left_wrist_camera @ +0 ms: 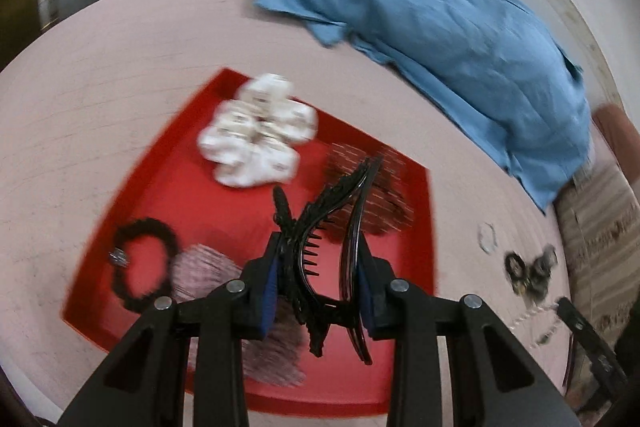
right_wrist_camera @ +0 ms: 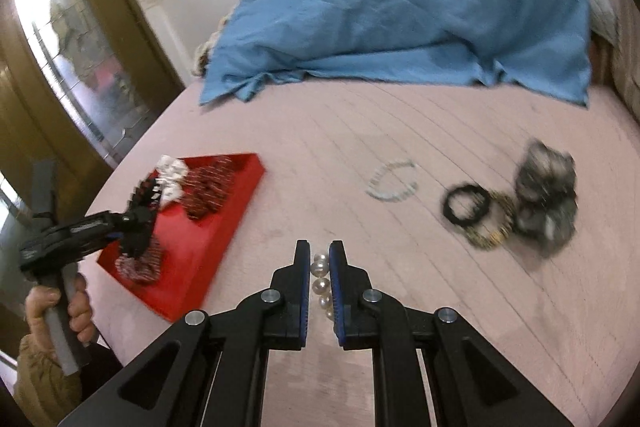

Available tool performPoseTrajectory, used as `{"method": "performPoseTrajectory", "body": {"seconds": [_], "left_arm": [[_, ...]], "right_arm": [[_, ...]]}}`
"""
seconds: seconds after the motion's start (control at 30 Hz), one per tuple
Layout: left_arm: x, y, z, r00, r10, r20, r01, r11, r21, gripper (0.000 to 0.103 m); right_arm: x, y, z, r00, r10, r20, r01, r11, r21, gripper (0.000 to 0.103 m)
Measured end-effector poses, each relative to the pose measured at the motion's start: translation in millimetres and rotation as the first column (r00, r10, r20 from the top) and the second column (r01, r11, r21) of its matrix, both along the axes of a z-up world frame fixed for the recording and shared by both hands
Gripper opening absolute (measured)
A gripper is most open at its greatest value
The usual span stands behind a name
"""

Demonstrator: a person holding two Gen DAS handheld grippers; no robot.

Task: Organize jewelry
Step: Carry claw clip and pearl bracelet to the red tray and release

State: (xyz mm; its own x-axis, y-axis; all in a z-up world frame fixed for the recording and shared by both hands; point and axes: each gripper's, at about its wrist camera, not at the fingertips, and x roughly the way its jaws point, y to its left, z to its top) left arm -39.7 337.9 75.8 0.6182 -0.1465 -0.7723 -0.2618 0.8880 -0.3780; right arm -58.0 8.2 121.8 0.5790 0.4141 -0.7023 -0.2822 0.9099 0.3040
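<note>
With the left gripper (left_wrist_camera: 318,267) clamping the black hair claw (left_wrist_camera: 328,227) over the red tray (left_wrist_camera: 400,367) and the right gripper (right_wrist_camera: 320,281) pinching the pearl strand (right_wrist_camera: 321,285), the deposit step is under way; next, the claw likely needs release into open tray floor at 6 o'clock.

Your bed (right_wrist_camera: 320,155) lies bare between the red tray (right_wrist_camera: 224,227) and the bead bracelet (right_wrist_camera: 394,181); the blue cloth (right_wrist_camera: 400,15) blocks its far side.

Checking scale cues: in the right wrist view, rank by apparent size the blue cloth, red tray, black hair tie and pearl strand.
1. blue cloth
2. red tray
3. black hair tie
4. pearl strand, mostly hidden between jaws, so unsure.
</note>
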Motion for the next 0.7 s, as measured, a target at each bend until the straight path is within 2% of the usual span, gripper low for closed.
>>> {"method": "performPoseTrajectory", "body": {"seconds": [0.13,0.33,0.53,0.7], "left_arm": [[8.3,28.2,-5.3,0.998,0.055,-0.02,-0.056,0.998,-0.024,0.032],[18.1,55.5,-9.6,0.991,0.132,-0.039,-0.13,0.99,0.05,0.032],[27.3,70.3,-23.4,0.992,0.114,-0.059,-0.113,0.993,0.022,0.032],[28.9,78.2,-25.9,0.995,0.089,-0.04,-0.09,0.996,-0.025,0.032]], "right_arm": [[4.7,37.4,24.6,0.998,0.058,0.034,-0.057,0.998,-0.012,0.011],[19.8,102.0,43.3,0.988,0.153,0.036,-0.152,0.988,-0.023,0.011],[36.4,181.5,31.2,0.969,0.247,0.001,-0.246,0.966,-0.081,0.011],[56.1,232.2,13.3,0.957,0.289,-0.037,-0.291,0.953,-0.08,0.011]]}}
